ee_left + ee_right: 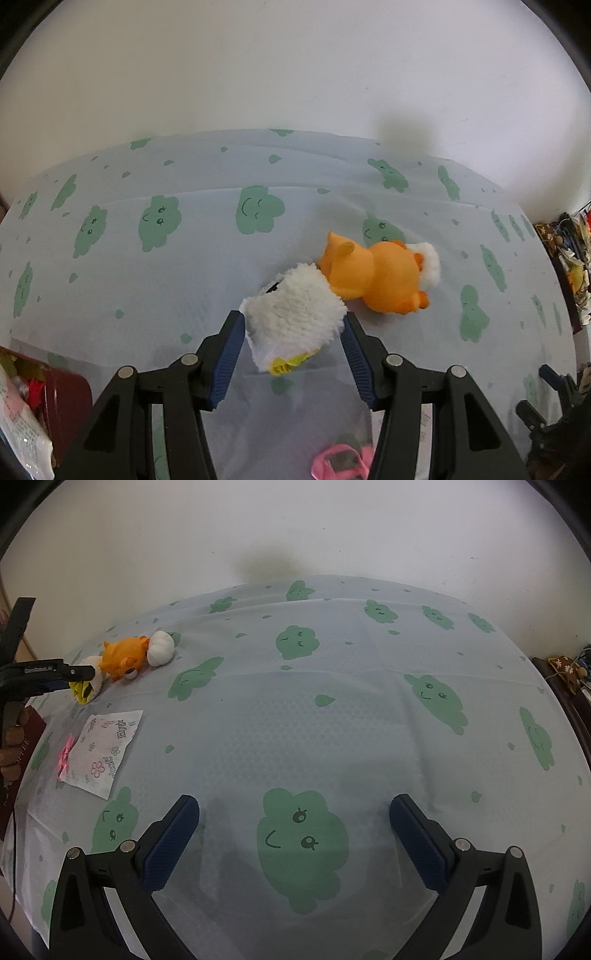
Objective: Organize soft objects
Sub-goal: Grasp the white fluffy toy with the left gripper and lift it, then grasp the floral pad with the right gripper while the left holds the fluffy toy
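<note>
My left gripper (294,325) clamps a white fluffy toy (295,314) touching the orange plush (373,277) on the tablecloth (147,288); my right gripper (294,812) hangs open over cloth.

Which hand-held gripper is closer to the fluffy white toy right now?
Left. The left hand-held gripper has the fluffy white toy between its fingers. The right hand-held gripper hangs over bare tablecloth, well away from it.

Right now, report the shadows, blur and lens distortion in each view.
Left wrist view: fisheye bends the tablecloth edge into an arc; a soft shadow blotches the wall; the white plush looks sharp. Right wrist view: same curved distortion, dark corners, a shadow smudge on the wall.
</note>
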### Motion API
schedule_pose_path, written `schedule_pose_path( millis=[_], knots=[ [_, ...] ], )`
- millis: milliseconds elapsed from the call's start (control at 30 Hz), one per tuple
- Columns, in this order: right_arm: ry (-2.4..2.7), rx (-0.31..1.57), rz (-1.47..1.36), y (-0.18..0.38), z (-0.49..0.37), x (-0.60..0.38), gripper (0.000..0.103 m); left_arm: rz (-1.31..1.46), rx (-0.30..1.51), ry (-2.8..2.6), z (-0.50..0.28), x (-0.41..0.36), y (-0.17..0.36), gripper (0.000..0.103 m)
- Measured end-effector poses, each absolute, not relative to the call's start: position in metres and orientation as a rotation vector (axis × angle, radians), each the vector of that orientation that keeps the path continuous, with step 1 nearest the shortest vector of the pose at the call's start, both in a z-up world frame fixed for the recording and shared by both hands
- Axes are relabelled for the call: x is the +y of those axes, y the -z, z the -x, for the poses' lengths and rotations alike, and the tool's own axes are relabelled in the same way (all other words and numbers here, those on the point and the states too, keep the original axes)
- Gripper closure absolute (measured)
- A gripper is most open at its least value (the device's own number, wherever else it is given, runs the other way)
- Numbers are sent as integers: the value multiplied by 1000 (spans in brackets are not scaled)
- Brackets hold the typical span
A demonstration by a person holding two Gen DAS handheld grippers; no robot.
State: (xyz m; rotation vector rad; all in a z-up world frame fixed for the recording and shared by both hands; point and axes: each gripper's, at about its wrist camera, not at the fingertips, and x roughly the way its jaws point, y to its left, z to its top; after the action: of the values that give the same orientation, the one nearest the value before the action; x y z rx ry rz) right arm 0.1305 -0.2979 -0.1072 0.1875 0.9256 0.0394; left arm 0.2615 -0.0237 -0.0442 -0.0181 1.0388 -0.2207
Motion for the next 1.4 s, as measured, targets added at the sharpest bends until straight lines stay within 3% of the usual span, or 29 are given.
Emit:
schedule_pose_path(
  millis=[100,133,233,300,567,1067,1200,1400],
  knots=[
    [-39,926,-187,107,-131,-298,0,6,1058,220,-265,-25,55,49],
    [-39,926,-187,107,-131,-298,0,14,1053,220,-265,-24,57,59],
    [-40,926,-189,107,-131,-298,0,24,1022,205,-259,-19,56,72],
    [-40,926,-189,107,-131,-298,0,47,992,202,-246,-17,47,73],
    [-45,926,-197,107,-132,-297,0,130,919,290,-144,-19,8,73],
    [-224,880,-183,96,-124,-288,0,275,956,252,-11,15,1,72],
    [-514,861,99,76,-123,-236,1,269,959,259,8,22,-4,71],
    [-757,910,302,54,-166,-182,1,284,944,235,26,37,-10,71]
  ],
)
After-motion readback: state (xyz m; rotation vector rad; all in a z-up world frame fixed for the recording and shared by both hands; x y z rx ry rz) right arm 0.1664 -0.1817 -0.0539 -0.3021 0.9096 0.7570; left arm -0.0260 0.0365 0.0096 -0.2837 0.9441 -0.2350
